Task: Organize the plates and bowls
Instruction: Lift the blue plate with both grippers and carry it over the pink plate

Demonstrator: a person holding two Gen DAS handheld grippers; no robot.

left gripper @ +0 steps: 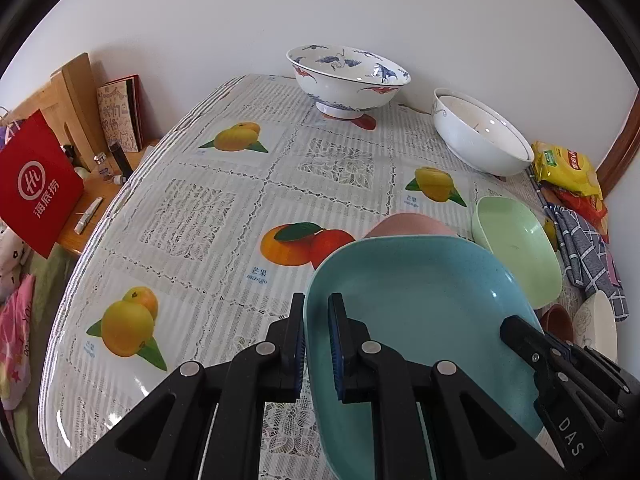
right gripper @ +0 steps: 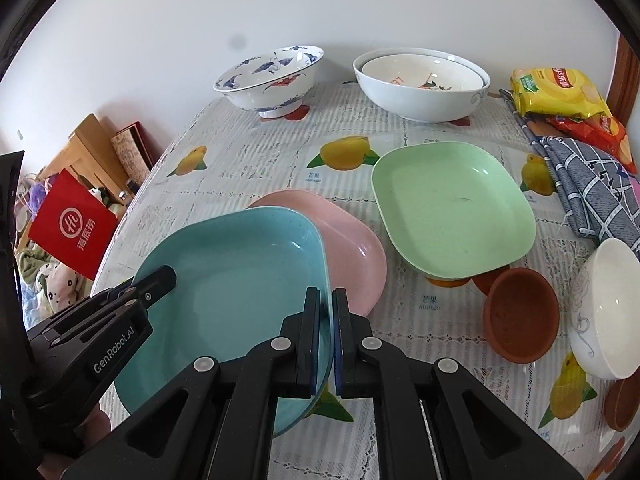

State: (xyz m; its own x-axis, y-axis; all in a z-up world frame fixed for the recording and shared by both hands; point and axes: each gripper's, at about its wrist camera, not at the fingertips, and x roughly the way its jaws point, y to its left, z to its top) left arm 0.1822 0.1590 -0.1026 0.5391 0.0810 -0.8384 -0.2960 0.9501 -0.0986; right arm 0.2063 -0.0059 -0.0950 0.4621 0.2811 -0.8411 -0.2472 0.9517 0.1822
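Note:
Both grippers hold a teal square plate (right gripper: 240, 280) by opposite rims, just above the fruit-print tablecloth (left gripper: 192, 208). My left gripper (left gripper: 318, 302) is shut on the plate's left rim (left gripper: 420, 300), and it also shows in the right wrist view as the left gripper (right gripper: 166, 276). On the right rim my right gripper (right gripper: 326, 294) is shut, seen from the left wrist as the right gripper (left gripper: 512, 326). The teal plate overlaps a pink plate (right gripper: 352, 248) behind it; whether they touch I cannot tell. A green plate (right gripper: 452, 216) lies to the right.
At the back stand a blue-and-white footed bowl (right gripper: 272, 76) and nested white bowls (right gripper: 420, 84). A terracotta bowl (right gripper: 520, 316) and a small white bowl (right gripper: 608, 308) sit near right. Snack bags (right gripper: 556, 92) and a checked cloth (right gripper: 592, 192) line the right edge.

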